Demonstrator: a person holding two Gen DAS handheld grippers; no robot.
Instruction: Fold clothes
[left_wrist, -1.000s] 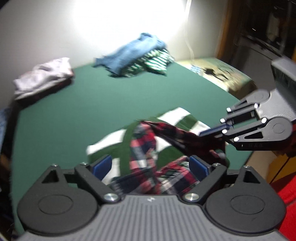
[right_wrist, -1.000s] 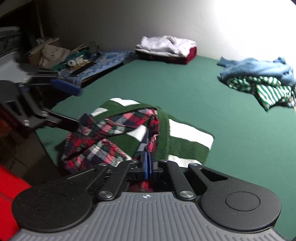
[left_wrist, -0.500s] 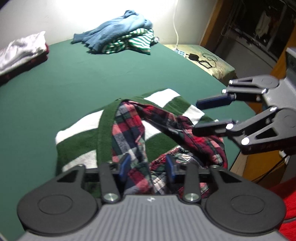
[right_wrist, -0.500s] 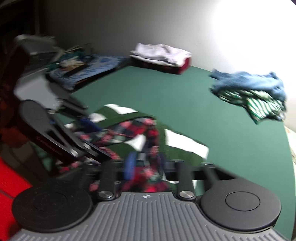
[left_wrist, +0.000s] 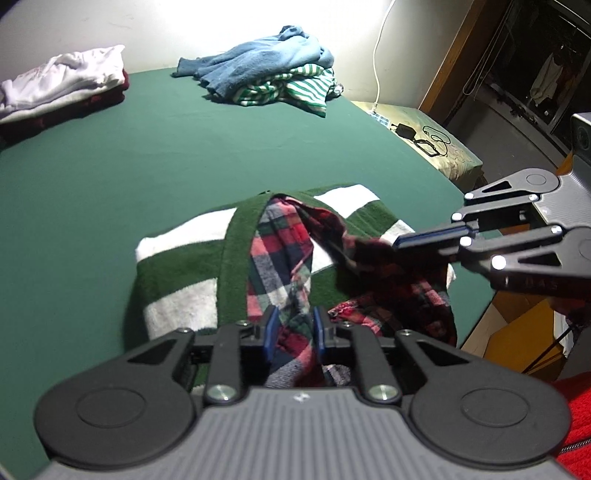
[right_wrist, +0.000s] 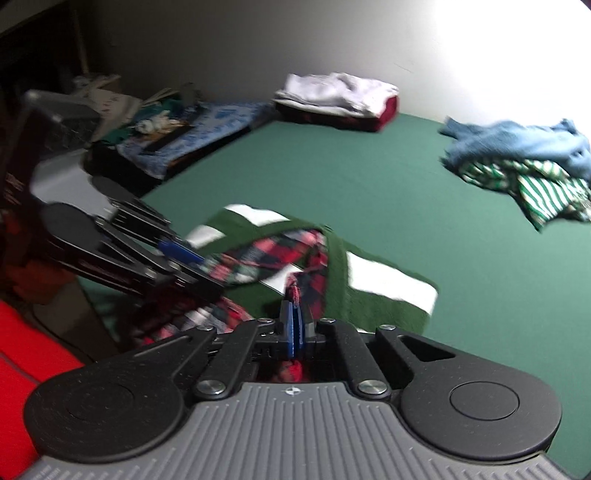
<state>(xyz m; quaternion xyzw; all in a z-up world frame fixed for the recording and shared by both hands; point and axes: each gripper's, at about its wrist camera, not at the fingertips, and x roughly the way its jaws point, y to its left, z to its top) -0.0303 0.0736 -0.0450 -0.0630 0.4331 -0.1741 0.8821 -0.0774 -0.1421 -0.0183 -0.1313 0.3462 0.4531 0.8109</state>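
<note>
A red plaid garment (left_wrist: 280, 254) lies crumpled on a green-and-white striped sweater (left_wrist: 177, 266) at the near edge of the green bed. My left gripper (left_wrist: 293, 326) is closing, with a bunched fold of the plaid cloth filling the gap between its blue pads. My right gripper (left_wrist: 399, 242) comes in from the right, shut on another dark edge of the same garment. In the right wrist view, its pads (right_wrist: 293, 325) meet on a thin red plaid edge (right_wrist: 314, 254). There, the left gripper (right_wrist: 192, 262) reaches in from the left over the sweater (right_wrist: 384, 284).
A loose pile of blue and green-striped clothes (left_wrist: 273, 77) lies at the far side of the bed (left_wrist: 110, 177). A folded white-on-maroon stack (left_wrist: 62, 85) sits far left. A low side table with a charger (left_wrist: 424, 136) stands right. A red sleeve (left_wrist: 580, 424) shows near right.
The left jaws narrowed from wide open onto a fold of the plaid garment, and the gripper dipped closer. The right gripper opened briefly, then shut again on the plaid edge.
</note>
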